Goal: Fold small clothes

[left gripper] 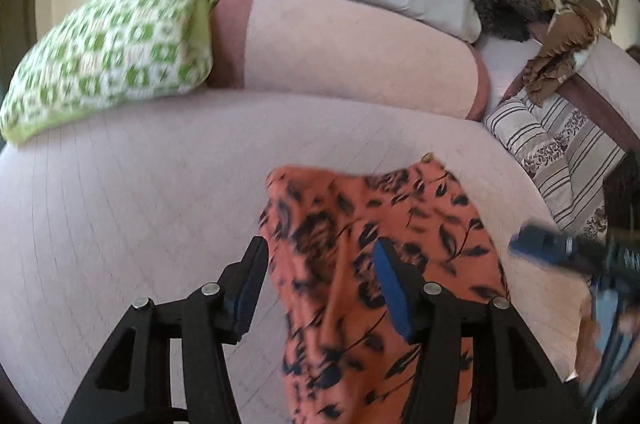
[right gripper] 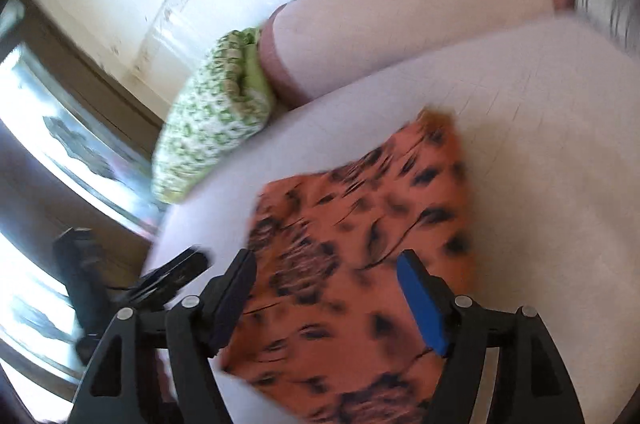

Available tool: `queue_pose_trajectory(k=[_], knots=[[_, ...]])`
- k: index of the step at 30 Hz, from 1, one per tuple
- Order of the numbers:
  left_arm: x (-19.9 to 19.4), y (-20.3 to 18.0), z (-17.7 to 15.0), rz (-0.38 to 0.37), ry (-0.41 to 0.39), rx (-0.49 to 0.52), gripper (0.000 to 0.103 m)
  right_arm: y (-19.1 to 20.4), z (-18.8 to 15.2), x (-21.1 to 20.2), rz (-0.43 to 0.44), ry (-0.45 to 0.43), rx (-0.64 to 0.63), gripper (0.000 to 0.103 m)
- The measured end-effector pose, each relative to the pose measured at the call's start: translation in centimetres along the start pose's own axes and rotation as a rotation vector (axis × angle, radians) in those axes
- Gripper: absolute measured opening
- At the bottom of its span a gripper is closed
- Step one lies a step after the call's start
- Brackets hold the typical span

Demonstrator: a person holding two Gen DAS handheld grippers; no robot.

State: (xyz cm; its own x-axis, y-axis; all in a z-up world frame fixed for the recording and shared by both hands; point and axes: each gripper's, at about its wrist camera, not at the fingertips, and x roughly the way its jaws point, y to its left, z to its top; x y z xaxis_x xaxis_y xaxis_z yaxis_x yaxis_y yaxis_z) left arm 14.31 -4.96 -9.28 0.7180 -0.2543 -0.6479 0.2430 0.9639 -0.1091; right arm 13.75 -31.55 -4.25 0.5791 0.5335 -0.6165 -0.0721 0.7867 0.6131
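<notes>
A: Bed (left gripper: pixel 160 183), pale sheet fills the frame; green pillow (left gripper: pixel 108 51) upper left. Garment?

B: Orange floral cloth (left gripper: pixel 376 244) lower centre, lying flat, looks part-folded.

A: Grippers?

B: Left gripper (left gripper: pixel 316 288) and right gripper (right gripper: pixel 326 288) both spread wide, holding nothing. Probably between folds; next needs an edge pinched.

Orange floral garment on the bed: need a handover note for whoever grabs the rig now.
Left gripper: open, holding nothing, over the garment's left edge.
Right gripper: open, holding nothing, above the garment.
Orange floral garment: lies on the pale bedsheet, looks partly folded; motion blur hides the layers.
Green patterned pillow sits beyond, clear of the work.
Done: some folding, apparently.
Left: check the fold, finish it if needed.
</notes>
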Motion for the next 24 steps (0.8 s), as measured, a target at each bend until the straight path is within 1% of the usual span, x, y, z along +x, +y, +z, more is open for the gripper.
queue_pose_trajectory(k=[1, 2, 3, 4, 5, 6, 7, 8, 9, 10, 12, 13, 15, 16, 17, 18, 19, 20, 21, 22, 23, 24], knots=[[0.5, -0.5, 0.4, 0.008, 0.004, 0.006, 0.056, -0.1, -0.6, 0.6, 0.026, 0.008, 0.046, 0.076], [1.2, -0.7, 0.8, 0.011, 0.010, 0.010, 0.058, -0.8, -2.1, 1.1, 0.048, 0.023, 0.104, 0.076], [2.3, -0.8, 1.0, 0.004, 0.025, 0.002, 0.060, -1.3, -3.1, 1.6, 0.051, 0.044, 0.120, 0.077], [3.7, -0.6, 1.1, -0.005, 0.050, -0.016, 0.063, -1.9, -4.4, 2.6, 0.042, 0.087, 0.118, 0.077], [5.3, 0.0, 0.8, 0.000, 0.098, -0.033, 0.063, -2.4, -5.1, 3.1, 0.028, 0.100, 0.111, 0.077], [8.2, 0.9, 0.1, 0.057, 0.208, -0.046, 0.063, -2.6, -5.6, 3.5, 0.022, 0.094, 0.107, 0.077], [10.0, 1.9, -0.5, 0.101, 0.276, -0.067, 0.064, -2.5, -5.6, 3.3, 0.026, 0.083, 0.103, 0.077], [10.7, 2.9, -1.0, 0.063, 0.290, -0.108, 0.065, -2.3, -5.3, 3.3, 0.026, 0.092, 0.100, 0.077], [10.5, 3.9, -1.1, 0.020, 0.274, -0.159, 0.065, -1.8, -4.7, 3.2, 0.027, 0.106, 0.089, 0.077], [9.9, 4.0, -0.9, 0.026, 0.260, -0.159, 0.065, -1.3, -4.2, 2.8, 0.023, 0.107, 0.066, 0.077], [7.9, 3.0, 0.0, 0.061, 0.199, -0.096, 0.065, -0.6, -2.8, 2.0, 0.030, 0.074, 0.014, 0.077], [7.0, 2.6, 0.4, 0.068, 0.162, -0.074, 0.065, -0.4, -2.0, 1.8, 0.026, 0.061, -0.001, 0.077], [5.1, 1.7, 1.1, 0.061, 0.102, -0.040, 0.065, -0.2, 0.0, 1.9, 0.044, 0.029, -0.017, 0.077], [4.8, 1.5, 1.2, 0.074, 0.091, -0.027, 0.065, -0.5, 1.0, 2.0, 0.050, 0.009, -0.010, 0.077], [4.8, 1.2, 1.2, 0.096, 0.089, -0.007, 0.065, -1.0, 2.1, 2.2, 0.065, -0.007, 0.014, 0.079], [5.3, 0.9, 0.7, 0.139, 0.103, 0.025, 0.065, -2.0, 3.0, 3.0, 0.093, -0.004, 0.050, 0.082], [6.0, 0.8, 0.3, 0.168, 0.124, 0.038, 0.065, -3.1, 3.5, 4.2, 0.097, 0.012, 0.083, 0.085], [6.7, 1.0, -0.2, 0.192, 0.155, 0.039, 0.065, -4.7, 3.7, 5.7, 0.059, 0.041, 0.134, 0.085], [7.5, 1.5, -1.0, 0.200, 0.201, 0.019, 0.065, -6.2, 3.5, 7.2, 0.030, 0.086, 0.191, 0.085], [7.5, 1.7, -1.3, 0.187, 0.207, -0.001, 0.065, -7.2, 3.1, 7.8, 0.034, 0.096, 0.217, 0.085], [7.1, 2.0, -1.5, 0.180, 0.190, -0.020, 0.065, -7.0, 2.8, 7.1, 0.044, 0.064, 0.205, 0.085], [6.5, 2.1, -1.5, 0.189, 0.174, -0.017, 0.065, -6.4, 2.8, 6.5, 0.042, 0.054, 0.190, 0.085]])
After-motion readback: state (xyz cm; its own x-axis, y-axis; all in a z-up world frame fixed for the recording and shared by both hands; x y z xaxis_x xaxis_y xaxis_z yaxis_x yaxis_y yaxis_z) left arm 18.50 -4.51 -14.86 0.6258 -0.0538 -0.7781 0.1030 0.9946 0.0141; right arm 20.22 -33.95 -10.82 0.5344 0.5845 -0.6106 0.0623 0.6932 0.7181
